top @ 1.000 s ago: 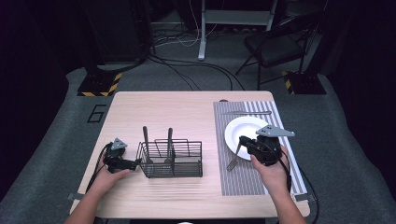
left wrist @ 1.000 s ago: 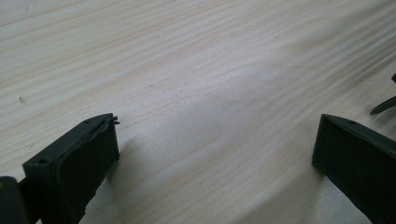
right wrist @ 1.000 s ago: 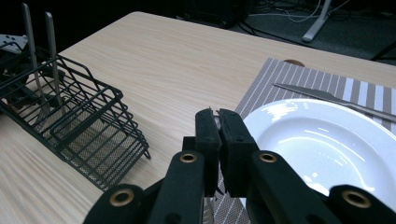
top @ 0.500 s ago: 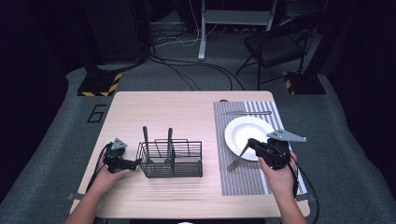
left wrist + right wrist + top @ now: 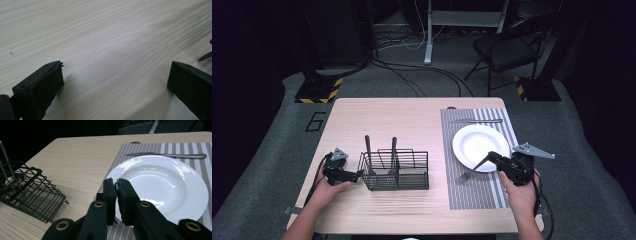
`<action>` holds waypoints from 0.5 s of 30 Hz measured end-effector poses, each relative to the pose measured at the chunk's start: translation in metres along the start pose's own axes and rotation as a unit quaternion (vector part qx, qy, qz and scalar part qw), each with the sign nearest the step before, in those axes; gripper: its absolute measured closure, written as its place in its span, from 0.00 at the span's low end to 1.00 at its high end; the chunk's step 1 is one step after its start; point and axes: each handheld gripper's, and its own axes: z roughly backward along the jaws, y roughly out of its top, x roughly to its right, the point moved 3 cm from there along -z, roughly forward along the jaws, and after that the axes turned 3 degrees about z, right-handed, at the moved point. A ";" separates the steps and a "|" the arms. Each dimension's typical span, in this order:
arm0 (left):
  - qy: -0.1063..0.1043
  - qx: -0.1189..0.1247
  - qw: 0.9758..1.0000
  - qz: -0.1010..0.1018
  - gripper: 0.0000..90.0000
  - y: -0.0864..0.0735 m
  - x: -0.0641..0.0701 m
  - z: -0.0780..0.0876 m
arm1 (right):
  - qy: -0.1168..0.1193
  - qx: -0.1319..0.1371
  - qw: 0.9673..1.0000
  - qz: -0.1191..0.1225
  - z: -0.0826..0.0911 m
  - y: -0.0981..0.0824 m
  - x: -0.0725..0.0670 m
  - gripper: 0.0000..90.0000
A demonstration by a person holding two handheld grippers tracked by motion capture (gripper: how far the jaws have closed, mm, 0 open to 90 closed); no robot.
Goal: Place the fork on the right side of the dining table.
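Pale wood grain runs across the surface (image 5: 412,125), a rectangular top with rounded corners. On its right side lies a striped woven mat (image 5: 477,150), grey and off-white. A round, glossy white plate (image 5: 477,147) with a broad rim sits on the mat, and a slim metal knife (image 5: 475,120) lies flat on the mat just beyond the plate's far edge.

The right claw (image 5: 488,157) is held over the plate's near rim, its black jaws pressed together on the thin metal handle of a fork (image 5: 467,175). In the high view the fork slants down to the left, its tines on or just above the mat near the plate; I cannot tell whether they touch. In the right gripper view a bright sliver of metal shows between the jaw tips.

Near the middle of the surface stands a black wire basket (image 5: 394,170), box-shaped with an open grid, and two dark upright handles (image 5: 367,145) rise from it. The left claw (image 5: 358,174) rests low at the basket's left end, jaws wide apart with bare wood between them in the left gripper view.
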 end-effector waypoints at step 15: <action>0.001 -0.002 1.000 -0.006 0.00 0.000 -0.001 0.000 | -0.005 0.010 0.997 -0.073 0.005 -0.023 0.034 0.92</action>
